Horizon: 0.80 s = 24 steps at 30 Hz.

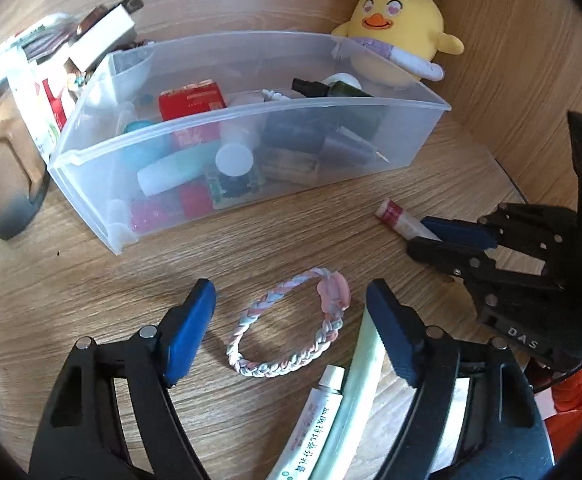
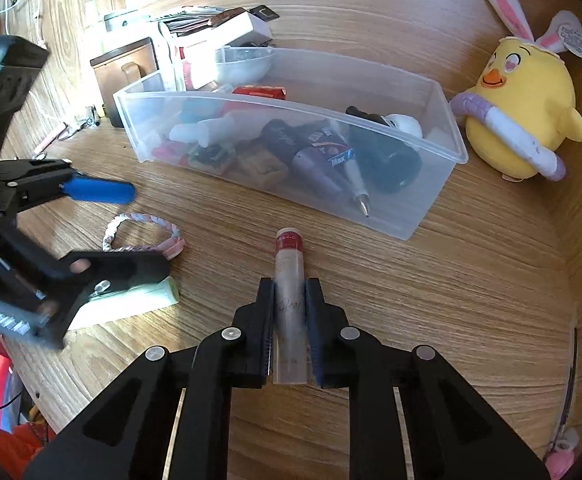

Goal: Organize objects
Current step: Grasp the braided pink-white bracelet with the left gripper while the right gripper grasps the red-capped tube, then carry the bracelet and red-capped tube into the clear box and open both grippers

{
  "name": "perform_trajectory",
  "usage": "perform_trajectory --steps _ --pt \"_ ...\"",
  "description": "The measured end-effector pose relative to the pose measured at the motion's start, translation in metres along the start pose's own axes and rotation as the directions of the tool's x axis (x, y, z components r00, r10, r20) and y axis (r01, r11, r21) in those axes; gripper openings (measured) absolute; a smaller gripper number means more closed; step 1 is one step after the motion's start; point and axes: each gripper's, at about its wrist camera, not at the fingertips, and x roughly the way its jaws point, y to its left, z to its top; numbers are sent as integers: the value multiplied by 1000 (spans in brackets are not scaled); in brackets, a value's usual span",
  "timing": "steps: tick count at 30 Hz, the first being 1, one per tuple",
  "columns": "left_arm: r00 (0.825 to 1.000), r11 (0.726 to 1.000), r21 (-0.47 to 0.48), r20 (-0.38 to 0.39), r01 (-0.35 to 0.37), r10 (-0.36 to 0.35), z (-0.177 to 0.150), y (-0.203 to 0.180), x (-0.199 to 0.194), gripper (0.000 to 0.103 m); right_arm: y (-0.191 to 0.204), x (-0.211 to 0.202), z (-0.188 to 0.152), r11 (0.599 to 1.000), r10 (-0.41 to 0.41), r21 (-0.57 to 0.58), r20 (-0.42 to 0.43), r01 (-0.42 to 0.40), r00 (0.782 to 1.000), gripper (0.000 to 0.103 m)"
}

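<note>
A clear plastic bin (image 1: 331, 160) (image 2: 431, 208) on the wooden desk holds several small items. A braided pink-and-white bracelet (image 1: 287, 324) (image 2: 143, 232) lies in front of it. My left gripper (image 1: 291, 316) is open, its blue pads either side of the bracelet, just above the desk. My right gripper (image 2: 289, 304) is shut on a slim red-capped tube (image 2: 289, 280) (image 1: 401, 220), which lies along the desk pointing at the bin. The right gripper also shows in the left wrist view (image 1: 431, 236), the left one in the right wrist view (image 2: 103, 220).
A yellow plush chick (image 1: 399, 32) (image 2: 527, 120) sits behind the bin's right end. A white ointment tube (image 1: 315, 420) and a pale green strip (image 1: 355, 380) (image 2: 139, 296) lie under my left gripper. Boxes (image 1: 51, 80) (image 2: 211, 36) are stacked left of the bin.
</note>
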Motion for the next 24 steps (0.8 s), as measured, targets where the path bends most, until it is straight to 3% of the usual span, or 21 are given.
perform_trajectory --steps 3,8,13,24 --pt "1000 1000 20 9 -22 21 -4 -2 0 69 1 -1 1 1000 0 10 2 0 1000 14" --pt "997 992 103 28 -75 72 -6 -15 1 47 -4 -5 3 999 5 41 16 -6 1000 14" --pt "996 991 108 44 -82 78 -2 -13 3 15 -5 -7 7 998 12 58 39 -15 999 14" --pt "989 994 62 127 -86 78 0 -7 -18 14 -5 -27 18 997 27 69 111 -35 993 14"
